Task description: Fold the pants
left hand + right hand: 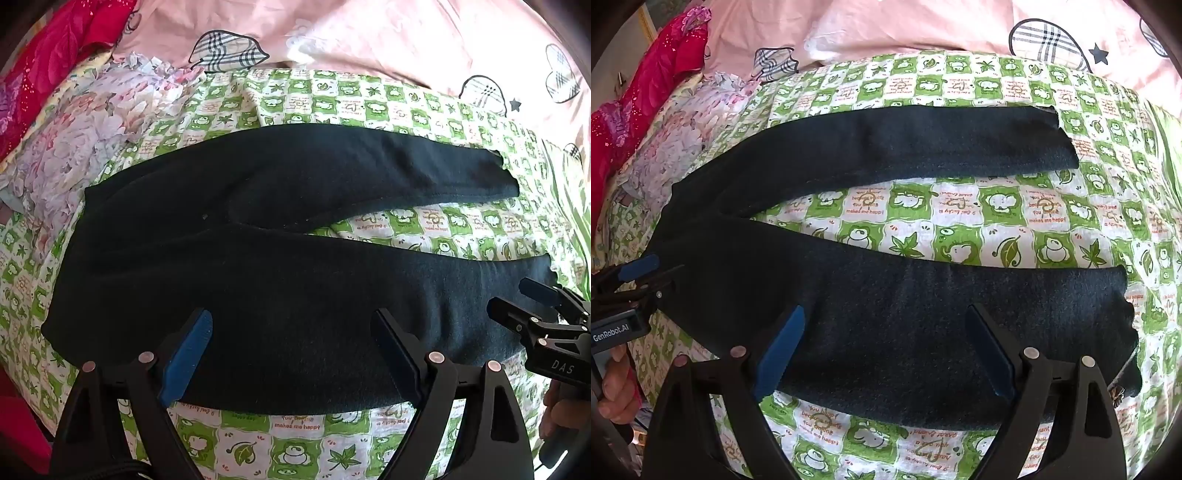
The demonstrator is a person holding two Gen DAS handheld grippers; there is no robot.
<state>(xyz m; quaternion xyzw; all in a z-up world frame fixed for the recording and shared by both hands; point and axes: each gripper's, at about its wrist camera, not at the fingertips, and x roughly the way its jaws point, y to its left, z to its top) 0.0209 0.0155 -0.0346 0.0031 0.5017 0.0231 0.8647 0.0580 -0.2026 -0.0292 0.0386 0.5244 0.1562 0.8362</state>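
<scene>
Dark navy pants [258, 266] lie flat on a green-and-white checked sheet [295, 435], waist to the left and the two legs spread apart to the right; they also show in the right wrist view [886, 314]. My left gripper [291, 332] is open, its blue-padded fingers hovering over the near leg close to the seat. My right gripper [886, 325] is open over the near leg further toward its cuff [1123, 295]. Each gripper shows at the edge of the other's view: the right one [524, 299] and the left one [639, 273].
A pink quilt [369, 33] with plaid heart prints lies along the far side. A floral cloth [85, 133] and a red cloth [48, 55] are bunched at the far left. The far leg's cuff [1060, 140] lies toward the right.
</scene>
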